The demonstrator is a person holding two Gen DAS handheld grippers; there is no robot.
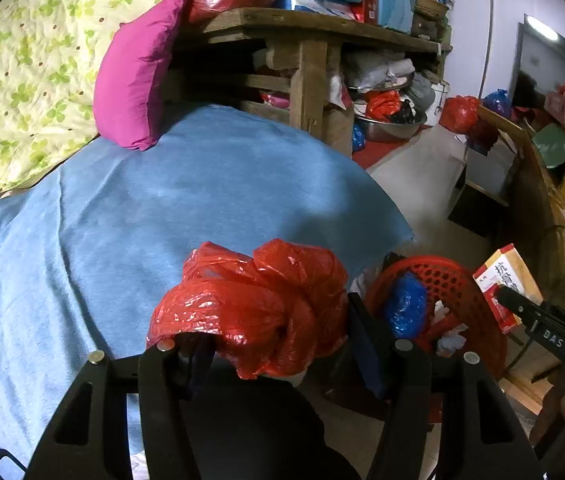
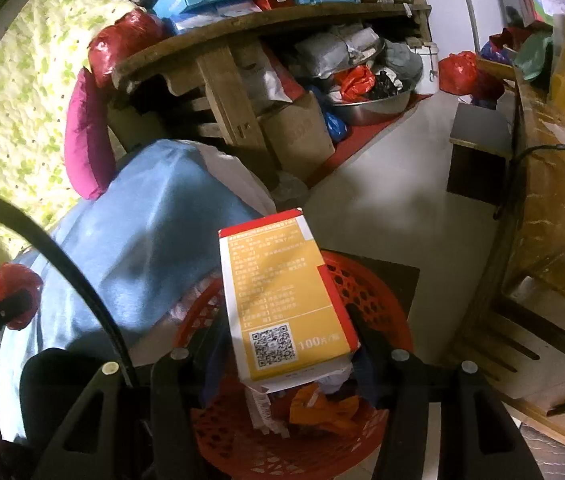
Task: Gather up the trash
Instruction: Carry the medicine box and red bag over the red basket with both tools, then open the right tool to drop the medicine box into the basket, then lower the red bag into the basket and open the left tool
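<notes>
The right claw [image 2: 282,364] clamps a stiff, light yellow carton [image 2: 282,300] directly above the red basket [image 2: 378,292], while the left claw [image 1: 278,348] pinches a soft, crinkly red bag [image 1: 258,304] just beside the basket, best held by its bunched middle.

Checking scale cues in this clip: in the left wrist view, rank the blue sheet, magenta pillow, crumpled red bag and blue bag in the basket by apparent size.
1. blue sheet
2. crumpled red bag, though it sits nearest the camera in the left gripper, so its rank over the pillow is unsure
3. magenta pillow
4. blue bag
</notes>
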